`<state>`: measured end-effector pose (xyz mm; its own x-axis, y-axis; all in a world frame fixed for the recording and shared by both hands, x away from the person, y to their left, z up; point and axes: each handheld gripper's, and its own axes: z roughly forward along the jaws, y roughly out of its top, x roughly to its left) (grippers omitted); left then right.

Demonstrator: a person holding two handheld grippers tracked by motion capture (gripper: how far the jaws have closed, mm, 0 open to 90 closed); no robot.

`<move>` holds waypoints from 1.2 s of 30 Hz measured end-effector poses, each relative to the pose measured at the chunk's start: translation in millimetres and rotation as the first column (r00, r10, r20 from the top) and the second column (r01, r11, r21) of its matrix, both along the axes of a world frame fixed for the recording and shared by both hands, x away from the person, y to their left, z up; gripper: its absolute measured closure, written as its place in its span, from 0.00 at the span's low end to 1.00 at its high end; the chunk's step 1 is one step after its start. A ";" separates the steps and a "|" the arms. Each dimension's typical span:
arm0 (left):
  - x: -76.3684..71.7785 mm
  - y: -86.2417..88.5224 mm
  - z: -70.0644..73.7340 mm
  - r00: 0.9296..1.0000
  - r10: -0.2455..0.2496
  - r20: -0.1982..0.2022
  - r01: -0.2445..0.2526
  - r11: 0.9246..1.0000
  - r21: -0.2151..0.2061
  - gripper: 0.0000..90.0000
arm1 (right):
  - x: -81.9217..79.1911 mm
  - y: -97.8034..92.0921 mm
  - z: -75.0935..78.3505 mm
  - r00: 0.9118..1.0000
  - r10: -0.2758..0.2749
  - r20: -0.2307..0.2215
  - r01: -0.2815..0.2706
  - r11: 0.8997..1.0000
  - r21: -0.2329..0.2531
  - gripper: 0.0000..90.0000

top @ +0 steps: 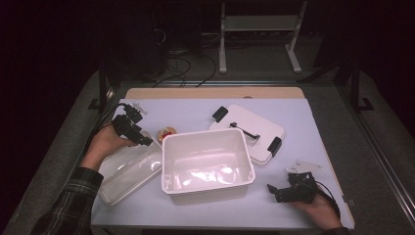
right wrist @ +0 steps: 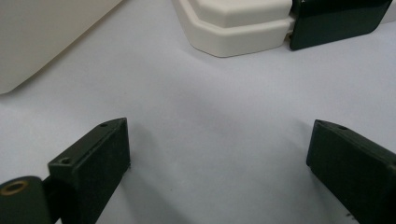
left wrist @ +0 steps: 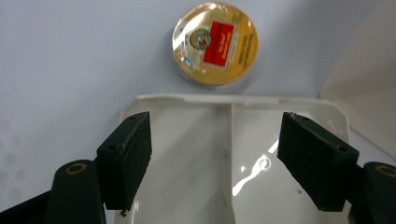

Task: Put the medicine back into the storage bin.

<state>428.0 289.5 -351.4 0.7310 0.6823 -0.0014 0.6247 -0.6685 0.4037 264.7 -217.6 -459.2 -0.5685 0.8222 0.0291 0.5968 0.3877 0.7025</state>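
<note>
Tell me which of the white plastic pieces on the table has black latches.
The flat lid behind the deep tub, right of centre. It carries black clips at two ends and a black handle; the tub and the shallow divided tray are plain white.

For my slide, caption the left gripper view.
Open left gripper above a white divided tray, facing a round yellow tin.

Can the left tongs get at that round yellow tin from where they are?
Probably yes. The left tongs stand open over the shallow tray, and the yellow tin lies just beyond its rim on bare table.

Left gripper [top: 131,128] jaws spread, right gripper [top: 289,188] jaws spread, both hand-held
</note>
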 end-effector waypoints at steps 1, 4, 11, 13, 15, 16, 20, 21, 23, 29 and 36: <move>0.0 0.0 0.0 1.000 0.000 0.000 0.000 1.000 0.000 0.27 | 0.0 0.0 0.0 1.000 0.000 0.000 0.000 1.000 0.000 0.06; 8.0 -7.2 -1.0 1.000 -0.003 0.000 0.003 1.000 0.001 0.23 | 0.0 0.1 0.0 1.000 0.000 0.000 0.000 1.000 0.000 0.06; 27.0 -27.6 -11.3 1.000 -0.017 -0.013 0.017 1.000 0.000 0.19 | 0.0 0.0 0.0 1.000 0.000 0.000 0.000 1.000 0.000 0.06; 32.4 -31.7 -13.9 1.000 -0.021 -0.007 0.021 1.000 0.010 0.16 | 0.0 0.0 0.0 1.000 0.000 0.000 0.000 1.000 0.000 0.06; 34.8 -33.8 -15.5 1.000 -0.021 -0.011 0.021 1.000 0.014 0.16 | 0.0 0.0 0.0 1.000 0.000 0.000 0.000 1.000 0.000 0.06; 39.3 -36.8 -19.9 1.000 -0.019 -0.008 0.019 1.000 0.012 0.16 | 0.0 0.0 0.0 1.000 0.000 0.000 0.000 1.000 0.000 0.06; 44.6 -40.0 -27.9 1.000 -0.022 -0.020 0.023 0.999 0.028 0.15 | 0.0 0.0 0.0 1.000 0.000 0.000 0.000 1.000 0.001 0.06; 47.2 -42.0 -32.8 0.999 -0.018 -0.029 0.019 0.999 0.033 0.15 | 0.0 0.0 0.0 1.000 0.000 0.000 0.000 1.000 0.001 0.06; 49.4 -44.6 -37.1 0.999 -0.018 -0.033 0.019 0.999 0.037 0.15 | 0.0 0.0 0.0 1.000 0.000 0.000 0.000 1.000 0.000 0.06; 53.7 -52.9 -46.7 0.998 -0.024 -0.051 0.026 0.999 0.043 0.15 | 0.0 0.0 0.0 1.000 0.000 0.000 0.000 1.000 0.000 0.06; 57.0 -60.2 -59.6 0.997 -0.021 -0.080 0.027 0.997 0.072 0.15 | 0.1 0.0 0.0 1.000 0.000 0.000 0.000 1.000 0.001 0.06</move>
